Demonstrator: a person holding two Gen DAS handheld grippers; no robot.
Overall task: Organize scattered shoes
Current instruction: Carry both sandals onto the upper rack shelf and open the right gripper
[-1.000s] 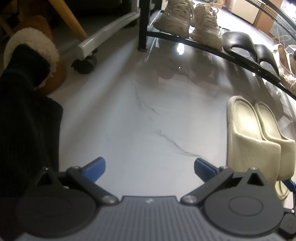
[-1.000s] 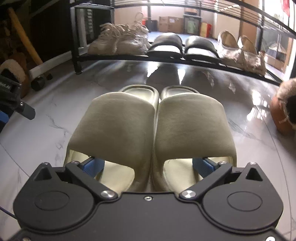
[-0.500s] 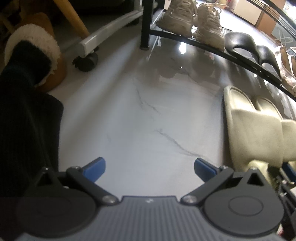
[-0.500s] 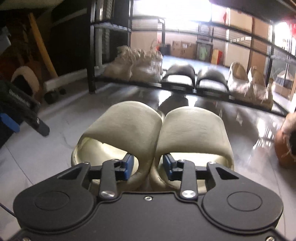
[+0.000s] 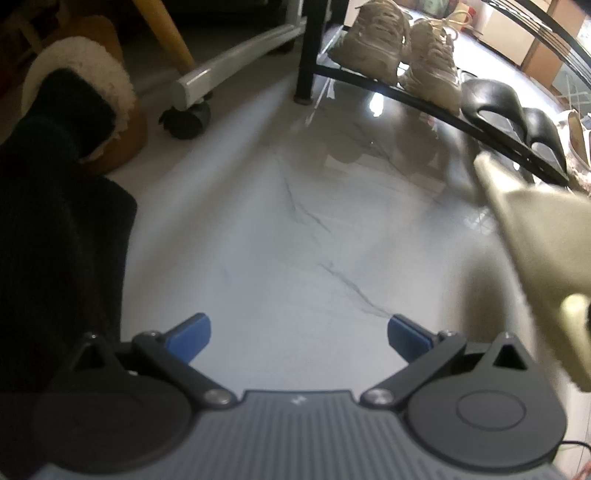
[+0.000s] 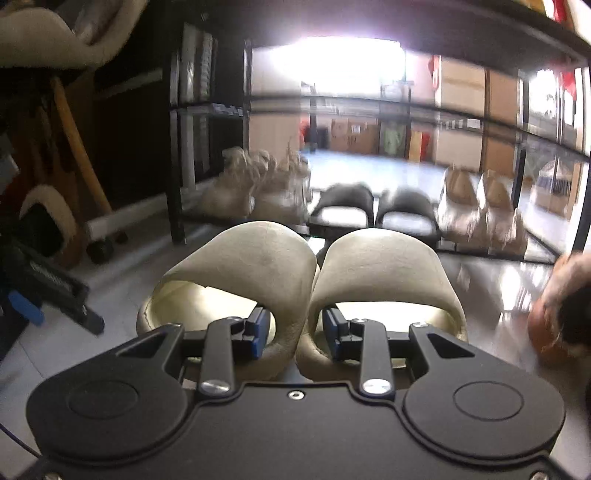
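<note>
Floor (image 5: 280, 206): pale grey polished marble with thin dark veins, glossy, reflecting the rack (image 5: 424, 107) and a bright window glare beneath its low shelf.

Rack as landmark: a black metal frame with a low shelf just off the floor. Sitting on that shelf, from its left post rightward, are beige sneakers (image 5: 402, 48), black slides (image 5: 517, 114), and a pale fuzzy pair (image 6: 480, 210); blur is softening all of them in the right wrist view. Left of the rack post, a white bar on a black caster (image 5: 184, 118) is resting on the floor, a yellow wooden leg (image 5: 162, 33) is slanting above it, and a tan fleece-lined boot (image 5: 92, 92) is sitting further left, with a dark trouser leg in it. Behind the rack, a lit room with cardboard boxes (image 6: 354, 133) is showing.

Right gripper (image 6: 295, 332): fingers are pinched in close, gripping the inner sides of the cream slides (image 6: 310, 280), one blue pad (image 6: 258, 332) inside each. The pair is sitting side by side, toes pointing at the rack, lifted off the floor in front of it.

Left gripper (image 5: 297, 336): fingers are spread wide, holding nothing, hovering over bare floor in front of the rack's left end. The slides are appearing blurred at this view's right edge.
</note>
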